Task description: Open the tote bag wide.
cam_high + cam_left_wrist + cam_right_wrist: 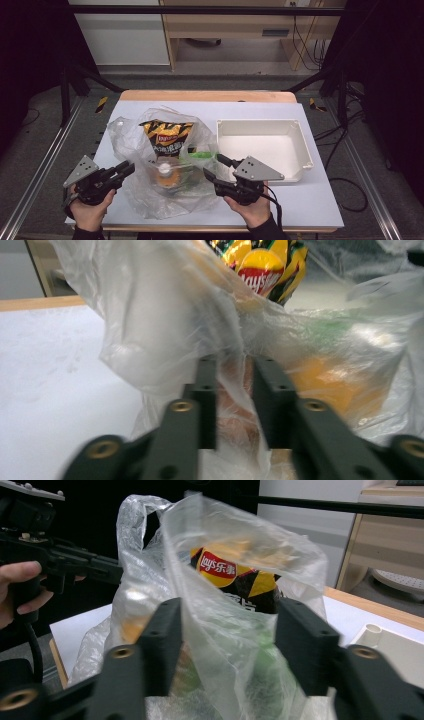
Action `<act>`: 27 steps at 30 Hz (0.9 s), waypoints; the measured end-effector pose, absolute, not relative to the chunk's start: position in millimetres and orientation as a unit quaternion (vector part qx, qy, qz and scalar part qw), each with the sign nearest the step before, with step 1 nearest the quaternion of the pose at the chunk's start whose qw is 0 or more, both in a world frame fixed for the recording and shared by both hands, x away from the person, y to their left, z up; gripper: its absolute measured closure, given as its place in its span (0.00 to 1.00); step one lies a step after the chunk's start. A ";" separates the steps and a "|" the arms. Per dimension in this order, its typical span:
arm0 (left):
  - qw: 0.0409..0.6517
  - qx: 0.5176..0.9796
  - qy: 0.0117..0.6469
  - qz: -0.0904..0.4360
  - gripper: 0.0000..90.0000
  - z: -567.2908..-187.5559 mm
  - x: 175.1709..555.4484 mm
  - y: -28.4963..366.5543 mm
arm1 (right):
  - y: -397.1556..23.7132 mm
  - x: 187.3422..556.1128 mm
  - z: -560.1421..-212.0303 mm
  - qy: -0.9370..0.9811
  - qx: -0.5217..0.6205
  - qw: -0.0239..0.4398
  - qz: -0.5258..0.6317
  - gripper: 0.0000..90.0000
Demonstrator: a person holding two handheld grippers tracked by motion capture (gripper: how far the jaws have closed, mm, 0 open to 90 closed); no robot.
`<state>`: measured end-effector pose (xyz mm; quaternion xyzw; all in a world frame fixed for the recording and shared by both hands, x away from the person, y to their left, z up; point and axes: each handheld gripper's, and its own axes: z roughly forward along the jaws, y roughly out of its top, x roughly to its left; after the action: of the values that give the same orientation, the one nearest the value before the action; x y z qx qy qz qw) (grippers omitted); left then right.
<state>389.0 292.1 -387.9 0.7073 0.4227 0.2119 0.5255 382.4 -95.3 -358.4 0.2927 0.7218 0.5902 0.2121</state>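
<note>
A clear plastic bag [131, 141] stands on the table with its mouth upward. Inside are a yellow-and-black chips packet [165, 135], an orange item with a white cap [165, 176] and something green [200, 155]. My left gripper [127, 169] is at the bag's left side. In the left gripper view its jaws [235, 362] stand narrow, with bunched bag film pinched between them. My right gripper [212, 166] is at the bag's right side. In the right gripper view its jaws [227, 612] stand wide, with loose bag film [235, 645] rising between them.
A white rectangular bin [300, 150] sits on the table right of the bag, close to my right gripper. The pale table top [310, 200] ends in a wooden far edge [210, 95]. Dark frame rails run along both sides.
</note>
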 end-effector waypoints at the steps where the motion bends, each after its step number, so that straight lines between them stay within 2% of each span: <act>1: 0.526 0.709 0.421 0.208 0.90 -389.1 389.5 291.8 | -94.1 383.9 -357.4 0.724 0.291 0.213 0.588 0.57; 2: 0.524 0.711 0.421 0.206 0.94 -389.8 389.6 291.5 | -93.0 385.9 -357.3 0.726 0.291 0.215 0.585 0.64; 4: 0.523 0.713 0.420 0.205 0.99 -390.7 389.5 291.1 | -92.7 388.5 -358.9 0.731 0.295 0.212 0.577 0.73; 8: 0.519 0.721 0.413 0.200 1.00 -395.0 388.5 290.7 | -98.4 392.0 -368.2 0.740 0.307 0.203 0.564 0.92; 11: 0.514 0.727 0.410 0.198 1.00 -398.5 386.4 289.8 | -104.7 391.4 -374.4 0.738 0.314 0.201 0.563 0.99; 27: 0.461 0.769 0.406 0.177 1.00 -431.7 378.3 285.3 | -122.1 393.2 -420.7 0.744 0.371 0.179 0.526 1.00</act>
<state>378.3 285.3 -431.7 0.7686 0.4063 0.1769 0.4615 393.2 -122.1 -420.7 0.3709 0.7443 0.5256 0.1793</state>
